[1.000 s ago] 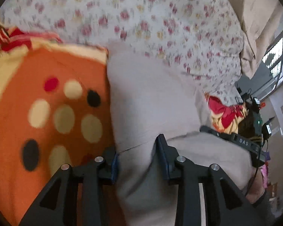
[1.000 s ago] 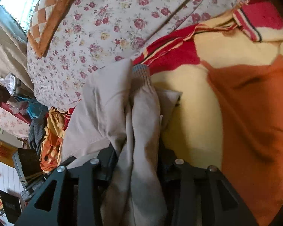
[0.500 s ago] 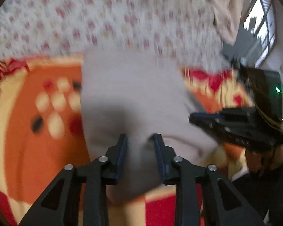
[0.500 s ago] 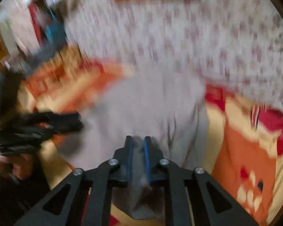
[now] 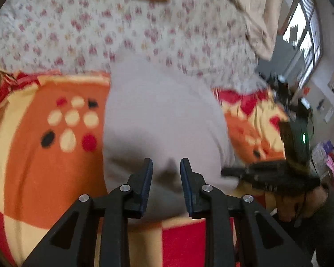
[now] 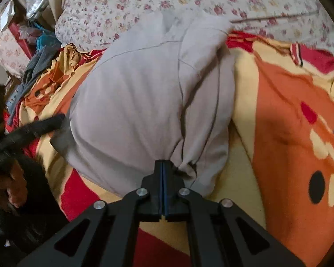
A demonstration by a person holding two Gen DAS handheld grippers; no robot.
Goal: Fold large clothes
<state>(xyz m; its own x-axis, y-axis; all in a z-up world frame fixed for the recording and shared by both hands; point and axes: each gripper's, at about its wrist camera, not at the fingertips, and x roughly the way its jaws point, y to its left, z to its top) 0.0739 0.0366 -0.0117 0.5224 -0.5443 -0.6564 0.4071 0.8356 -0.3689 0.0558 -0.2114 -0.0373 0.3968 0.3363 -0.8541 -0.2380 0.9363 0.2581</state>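
Both tools clench the grey garment (image 6: 144,93), right tool (image 6: 163,163) fully, left tool (image 5: 166,169) blurred.

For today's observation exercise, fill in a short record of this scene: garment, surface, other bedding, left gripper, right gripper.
garment: beige garment, partly folded, seams showing
surface: orange, red and cream patterned blanket
other bedding: floral quilt beyond the garment
left gripper: jaws slightly apart with garment fabric bunched between them
right gripper: jaws closed, pinching the garment's near edge
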